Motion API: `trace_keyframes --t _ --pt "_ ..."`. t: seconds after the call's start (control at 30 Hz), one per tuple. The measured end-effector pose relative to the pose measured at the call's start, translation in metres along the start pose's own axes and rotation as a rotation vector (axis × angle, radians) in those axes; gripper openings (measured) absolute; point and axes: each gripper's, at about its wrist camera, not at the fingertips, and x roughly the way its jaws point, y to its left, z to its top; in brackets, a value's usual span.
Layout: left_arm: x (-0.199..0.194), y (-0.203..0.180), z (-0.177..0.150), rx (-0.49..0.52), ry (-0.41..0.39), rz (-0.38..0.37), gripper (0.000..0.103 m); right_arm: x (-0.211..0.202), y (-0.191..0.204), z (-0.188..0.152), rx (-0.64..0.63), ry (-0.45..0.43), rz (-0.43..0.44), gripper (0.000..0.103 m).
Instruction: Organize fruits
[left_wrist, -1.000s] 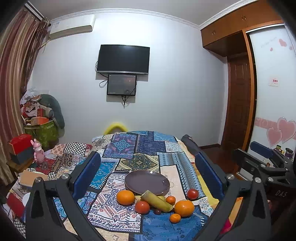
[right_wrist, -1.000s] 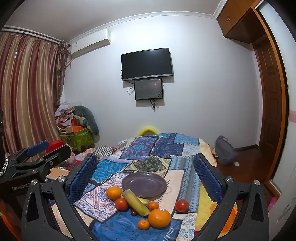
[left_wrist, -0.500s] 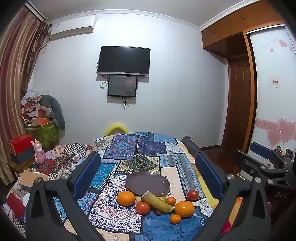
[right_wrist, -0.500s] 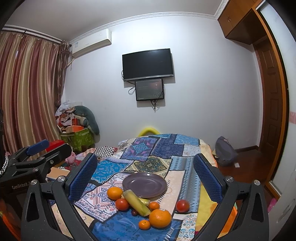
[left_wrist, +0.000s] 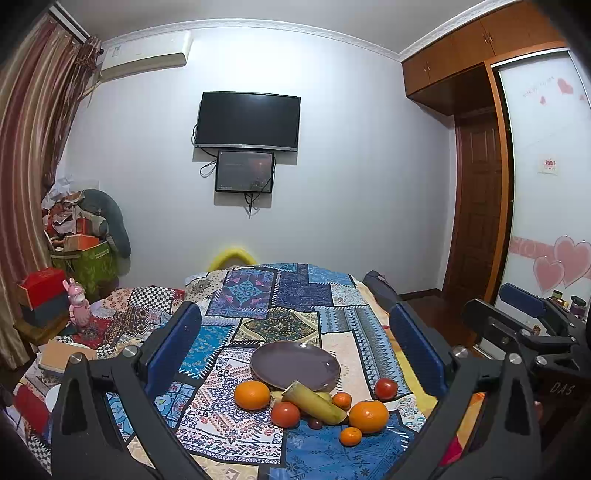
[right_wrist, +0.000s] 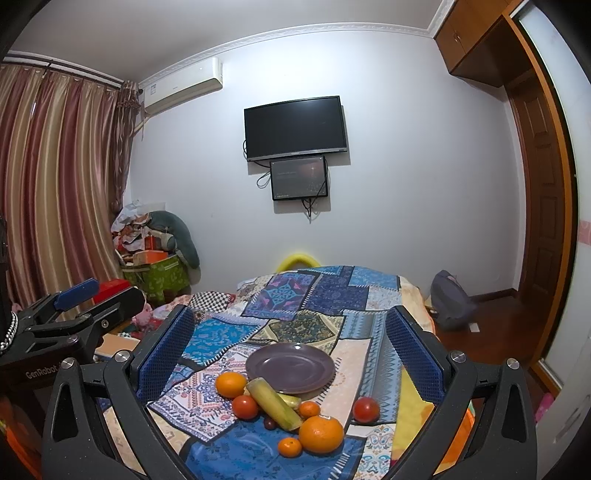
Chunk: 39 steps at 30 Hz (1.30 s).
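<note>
A purple plate (left_wrist: 294, 364) (right_wrist: 290, 367) lies on a patchwork cloth. In front of it lie a yellow-green stalk (left_wrist: 314, 401) (right_wrist: 272, 403), two large oranges (left_wrist: 252, 395) (left_wrist: 368, 416), small tangerines (left_wrist: 350, 436), two red tomatoes (left_wrist: 285, 414) (left_wrist: 386, 388) and a dark grape (left_wrist: 314, 423). My left gripper (left_wrist: 295, 350) is open and empty, held above and short of the fruit. My right gripper (right_wrist: 290, 350) is open and empty, likewise held back. Each gripper shows at the edge of the other's view.
The patchwork cloth (left_wrist: 258, 295) covers a bed-like surface. Boxes, a pink toy (left_wrist: 78, 306) and clutter stand at the left. A dark bag (right_wrist: 450, 299) lies on the wooden floor at the right. A TV (left_wrist: 247, 121) hangs on the far wall.
Both views have shifted very slightly; the fruit and plate have not moved. Both grippers stay open.
</note>
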Motion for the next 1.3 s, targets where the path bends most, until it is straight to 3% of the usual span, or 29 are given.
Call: trace_keyframes --t 1.07,1.13,1.2,1.3 --pt "0.006 0.002 -0.004 0.003 0.001 0.013 0.102 0.008 0.0 -0.004 0.004 0.015 0.023 0.103" --pt "0.011 0.004 -0.006 0.005 0.017 0.018 0.096 0.013 -0.003 -0.006 0.007 0.03 0.032 0.098" --pt "0.014 0.006 -0.008 0.004 0.039 0.016 0.086 0.021 -0.005 -0.009 0.004 0.059 0.05 0.086" --pt "0.028 0.011 -0.015 -0.001 0.094 0.01 0.081 0.034 -0.012 -0.016 0.017 0.111 0.049 0.079"
